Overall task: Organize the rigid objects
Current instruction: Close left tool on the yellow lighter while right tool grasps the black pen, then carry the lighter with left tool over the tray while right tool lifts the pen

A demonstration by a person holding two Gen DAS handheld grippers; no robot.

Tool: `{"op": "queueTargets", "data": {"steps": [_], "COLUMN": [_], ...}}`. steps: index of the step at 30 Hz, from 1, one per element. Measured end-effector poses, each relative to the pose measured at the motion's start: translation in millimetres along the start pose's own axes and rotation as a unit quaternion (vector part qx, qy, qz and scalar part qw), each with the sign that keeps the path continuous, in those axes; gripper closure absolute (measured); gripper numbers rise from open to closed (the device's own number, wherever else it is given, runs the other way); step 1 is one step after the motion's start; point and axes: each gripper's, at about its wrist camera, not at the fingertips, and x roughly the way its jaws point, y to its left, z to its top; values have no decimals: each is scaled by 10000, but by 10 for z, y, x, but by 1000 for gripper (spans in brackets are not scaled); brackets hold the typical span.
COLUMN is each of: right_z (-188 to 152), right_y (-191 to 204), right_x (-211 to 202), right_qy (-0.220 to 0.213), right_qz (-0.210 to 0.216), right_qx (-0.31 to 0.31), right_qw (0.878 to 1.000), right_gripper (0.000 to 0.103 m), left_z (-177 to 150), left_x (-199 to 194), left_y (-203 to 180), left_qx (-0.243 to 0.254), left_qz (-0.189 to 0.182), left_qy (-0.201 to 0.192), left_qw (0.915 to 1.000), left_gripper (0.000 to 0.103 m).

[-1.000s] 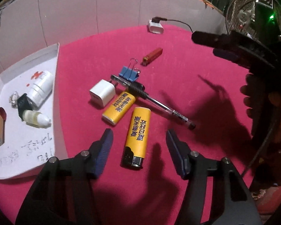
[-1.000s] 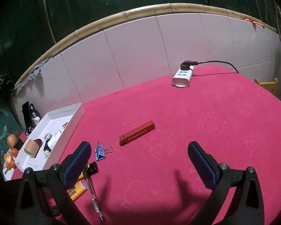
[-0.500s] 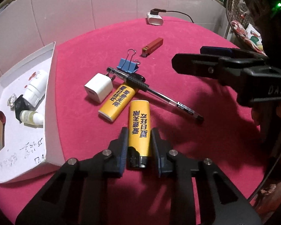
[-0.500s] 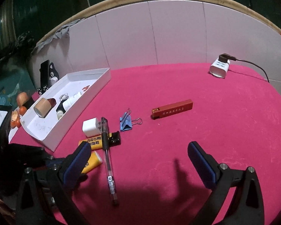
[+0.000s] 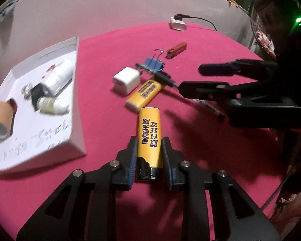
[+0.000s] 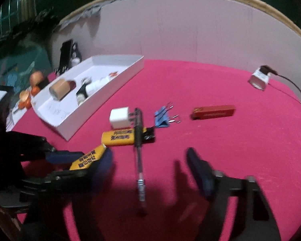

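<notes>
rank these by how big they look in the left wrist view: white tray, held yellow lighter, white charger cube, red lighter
1. white tray, by far the largest
2. held yellow lighter, though it is nearest the camera, which inflates it
3. white charger cube
4. red lighter, smallest, but also farthest away, so its true size against the cube is unsure

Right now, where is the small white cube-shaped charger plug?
The white charger plug lies on the red tablecloth, centre of both views, between the white tray and the pen.
</notes>
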Motion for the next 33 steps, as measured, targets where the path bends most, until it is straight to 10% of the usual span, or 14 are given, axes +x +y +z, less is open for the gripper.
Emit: {"op": "queueTargets", "data": {"steps": [9,33], "right_z": [-36,171], "right_y": [55,158], "right_x": [167,-587], "right_qy": [382,-965], "right_qz": [-1,175], "right_qx": [-80,133], "right_qw": [9992,9951], "right_gripper": [95,97], "left_z": [-28,84], "left_x": [-48,-636], "left_y": [1,144], "left_qx": [-71,-353], "left_qz": [8,159], "left_qy": [-77,-1082], "left_qw": [9999,9934], "left_gripper": [79,79]}}
